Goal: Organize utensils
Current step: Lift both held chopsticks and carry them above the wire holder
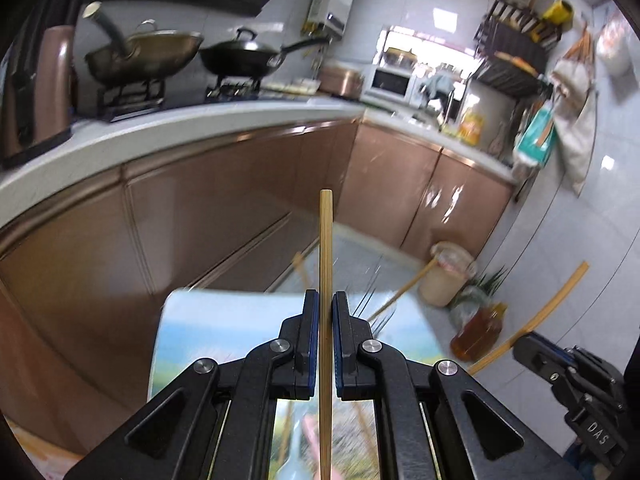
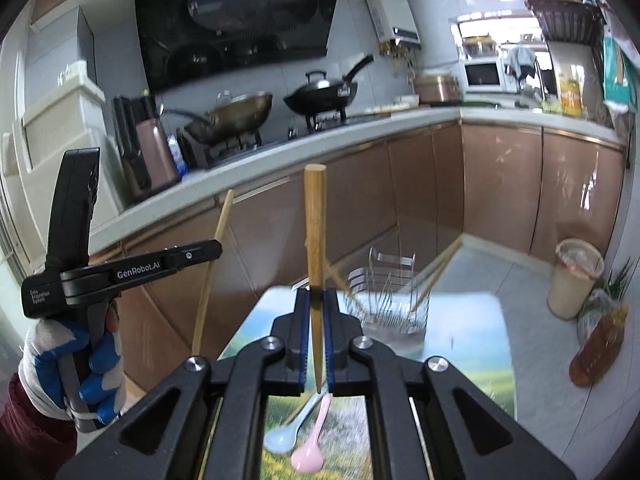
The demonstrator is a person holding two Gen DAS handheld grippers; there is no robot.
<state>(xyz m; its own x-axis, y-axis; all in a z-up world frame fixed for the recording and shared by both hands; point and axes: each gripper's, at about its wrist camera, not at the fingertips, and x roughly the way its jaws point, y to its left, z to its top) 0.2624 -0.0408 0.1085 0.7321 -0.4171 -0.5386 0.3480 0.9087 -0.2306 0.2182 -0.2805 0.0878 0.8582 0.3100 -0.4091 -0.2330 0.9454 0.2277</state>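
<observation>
Right wrist: wire rack (image 2: 390, 296) (chopsticks (image 2: 434, 276) inside)

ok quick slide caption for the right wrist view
Right gripper clamps an upright chopstick above a pink spoon and blue spoon.

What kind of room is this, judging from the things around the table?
Most likely a home kitchen: two woks stand on a gas stove, a range hood hangs above them, and a microwave sits on the counter.
</observation>
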